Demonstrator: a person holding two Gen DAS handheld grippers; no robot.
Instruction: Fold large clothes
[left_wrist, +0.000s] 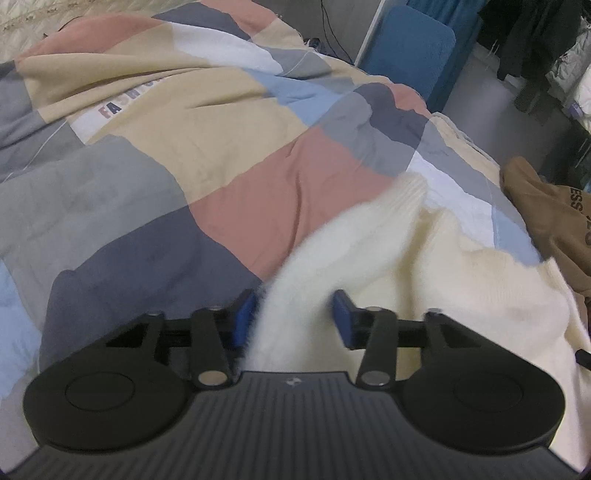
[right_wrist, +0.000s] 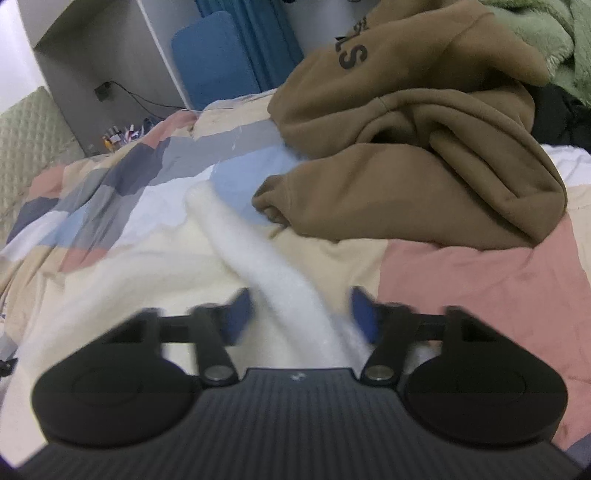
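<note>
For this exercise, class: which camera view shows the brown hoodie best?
The right wrist view: the brown hoodie fills the upper right, crumpled on the patchwork quilt, with dark lettering and a cuff visible. The left wrist view catches only part of it at the right edge.

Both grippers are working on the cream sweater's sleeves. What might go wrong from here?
1. The left gripper shows a gap beside the sleeve; the grip may slip.
2. The brown hoodie lies close and may be dragged along.
3. The patchwork duvet is rumpled, so folds may land uneven.
</note>
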